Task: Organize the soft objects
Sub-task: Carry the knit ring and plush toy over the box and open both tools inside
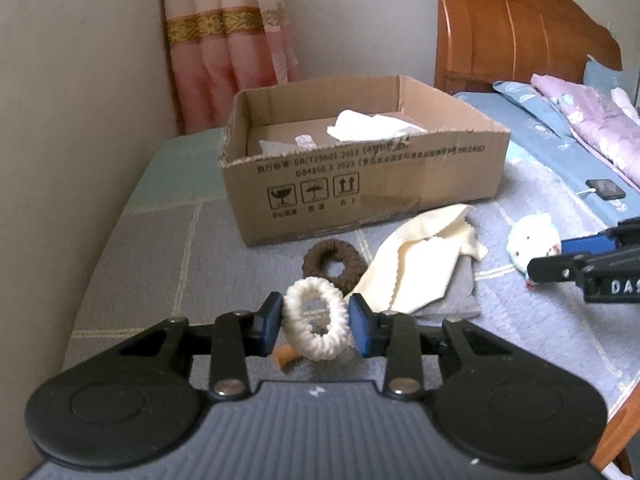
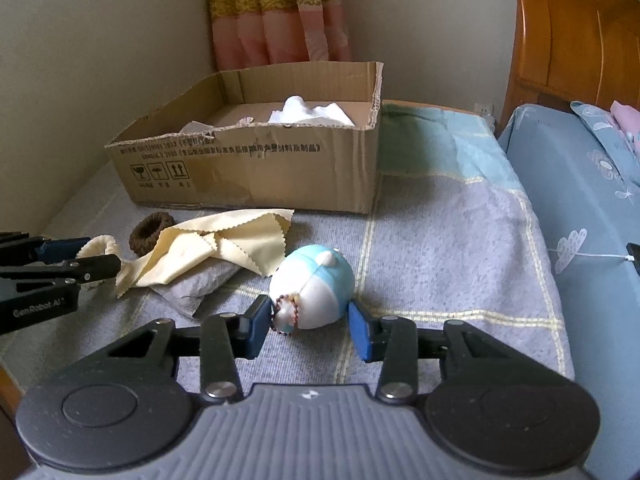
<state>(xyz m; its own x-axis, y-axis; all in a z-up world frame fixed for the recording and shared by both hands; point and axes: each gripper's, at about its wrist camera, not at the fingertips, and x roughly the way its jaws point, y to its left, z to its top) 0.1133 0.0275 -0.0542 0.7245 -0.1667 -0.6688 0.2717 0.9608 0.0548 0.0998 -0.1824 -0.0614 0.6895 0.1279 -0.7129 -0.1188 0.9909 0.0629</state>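
Left tongs [image 1: 316, 322] clamped on cream knitted hair scrunchie [image 1: 316, 324], both blue pads squeezing its sides, near edge of the grey-blue checked bed cover [image 2: 440, 248]. Right tongs [image 2: 310, 322] straddle round blue & white plush toy [image 2: 314, 286]; left pad touches it, right pad just beside, contact unclear. Brown knitted scrunchie [image 1: 334, 266] & pale yellow zigzag-edged cloth [image 1: 420, 260] lie btwn tongs and far open cardboard box [image 1: 360, 184] w/ white cloths inside.
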